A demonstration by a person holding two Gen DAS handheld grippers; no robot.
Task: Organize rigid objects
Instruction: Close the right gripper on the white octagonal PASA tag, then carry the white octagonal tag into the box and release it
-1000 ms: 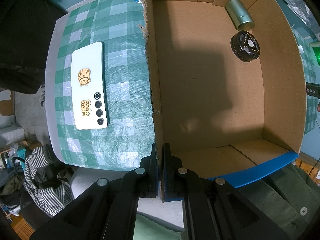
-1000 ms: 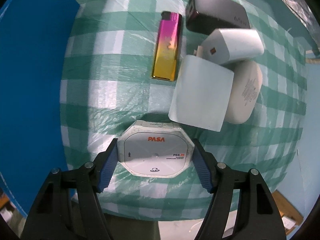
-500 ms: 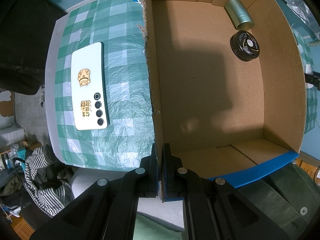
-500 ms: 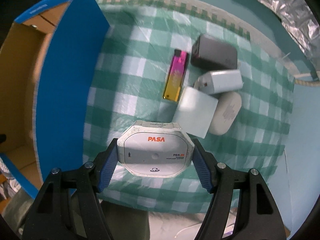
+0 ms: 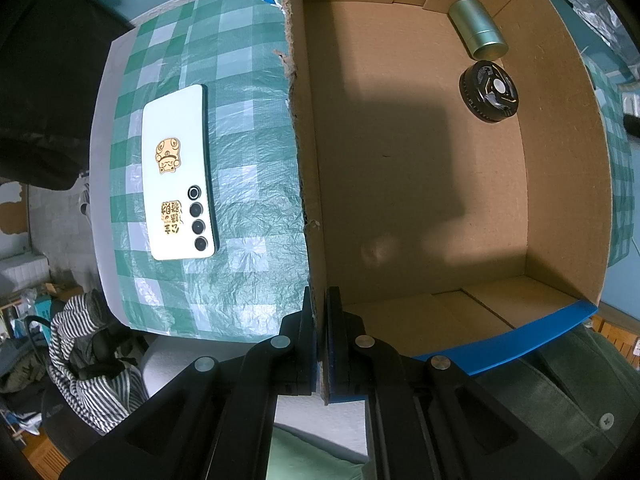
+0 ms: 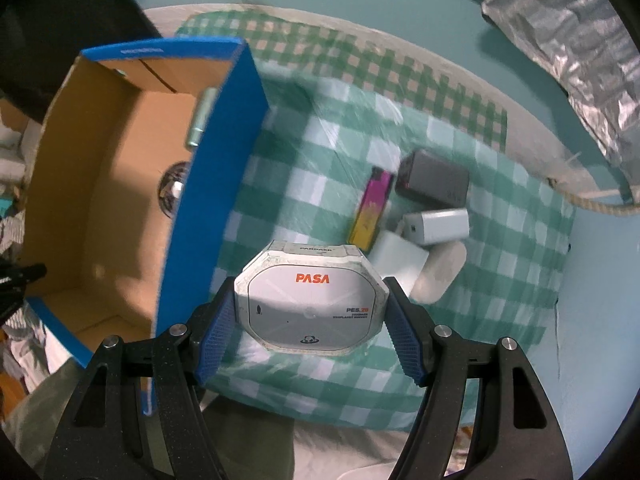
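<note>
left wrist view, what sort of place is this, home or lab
Most likely a lived-in room at home, not a lab. A checked green plastic tablecloth covers the table, a striped garment lies heaped beside it, and household clutter sits on the floor. A cardboard box serves as the sorting bin.

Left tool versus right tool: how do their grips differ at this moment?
The left tool is shut tight on the thin wall of the cardboard box; the right tool stands wide, closed on the octagonal PASA box. The left tool's load rests on the table; the right tool's PASA box hangs above the checked cloth. Both point downward and both hold something.
</note>
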